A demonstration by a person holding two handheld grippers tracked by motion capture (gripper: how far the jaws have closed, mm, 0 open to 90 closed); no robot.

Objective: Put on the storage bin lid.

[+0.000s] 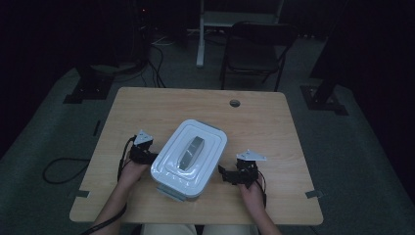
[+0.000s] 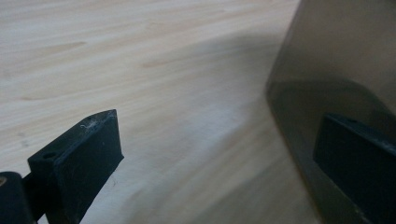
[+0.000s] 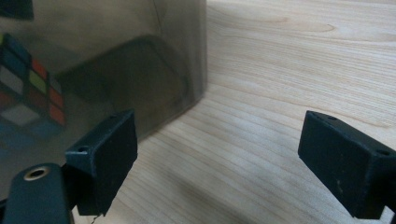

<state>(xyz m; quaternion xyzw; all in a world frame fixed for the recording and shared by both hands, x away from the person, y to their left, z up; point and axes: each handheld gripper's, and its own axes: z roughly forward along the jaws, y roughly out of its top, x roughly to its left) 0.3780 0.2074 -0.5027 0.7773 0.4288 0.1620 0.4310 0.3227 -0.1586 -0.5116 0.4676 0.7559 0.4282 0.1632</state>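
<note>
The left gripper (image 1: 145, 152) stood at the left wall of the box (image 1: 188, 159), fingers (image 2: 88, 154) spread apart and grasping nothing. The white-lidded box sat mid-worktop (image 1: 254, 117), lid on. A colour cube (image 3: 32, 88) showed through its translucent wall. The right gripper (image 1: 230, 175) stood just beside the box, fingers (image 3: 345, 158) likewise released

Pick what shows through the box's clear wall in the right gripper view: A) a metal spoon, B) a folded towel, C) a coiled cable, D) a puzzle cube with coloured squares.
D: behind the box wall, at the left of the right gripper view, sits a cube with a grid of red, orange, green, white and blue squares.
</note>
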